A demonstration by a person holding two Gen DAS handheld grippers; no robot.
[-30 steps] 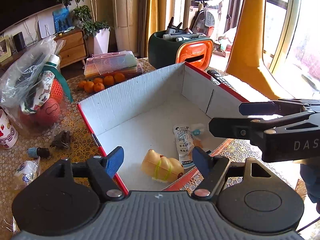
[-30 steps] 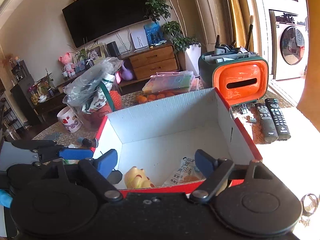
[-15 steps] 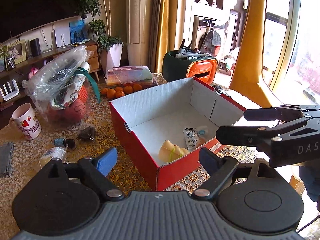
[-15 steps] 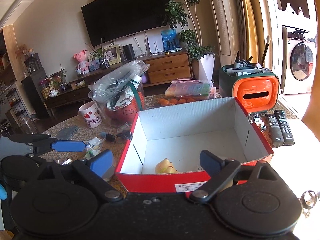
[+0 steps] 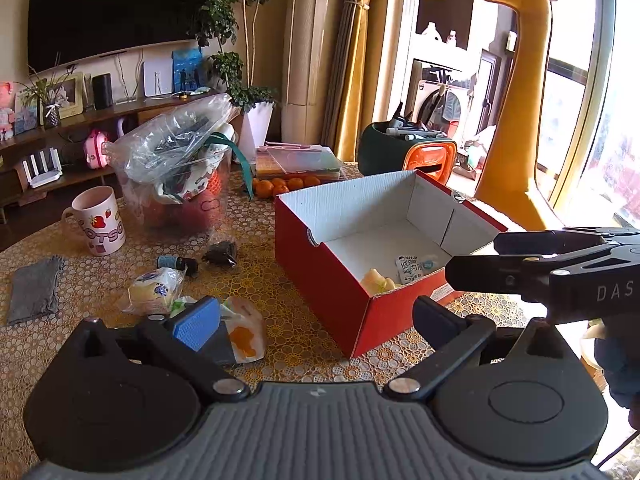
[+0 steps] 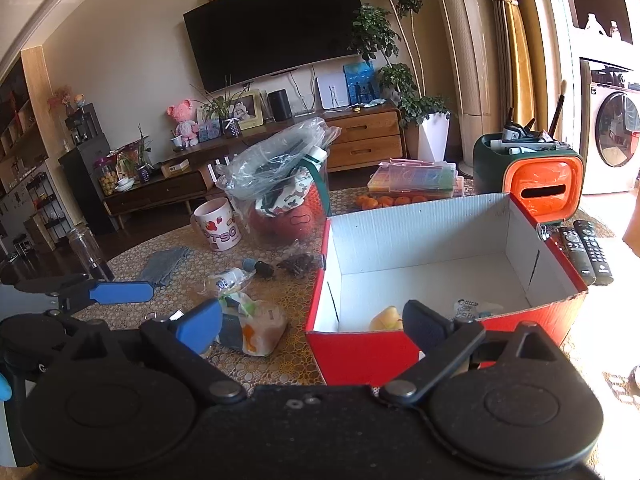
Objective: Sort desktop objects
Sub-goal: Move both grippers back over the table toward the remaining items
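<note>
Patterned table: red box ahead of left gripper; jaws opening, empty.

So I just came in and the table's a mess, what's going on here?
A person is sorting table clutter into the red box, with tongs in each hand. Both the left tongs and the right tongs are empty; the left jaws are opening. A yellow toy and a packet already lie in the box. Snack bags and a mug remain outside.
</note>
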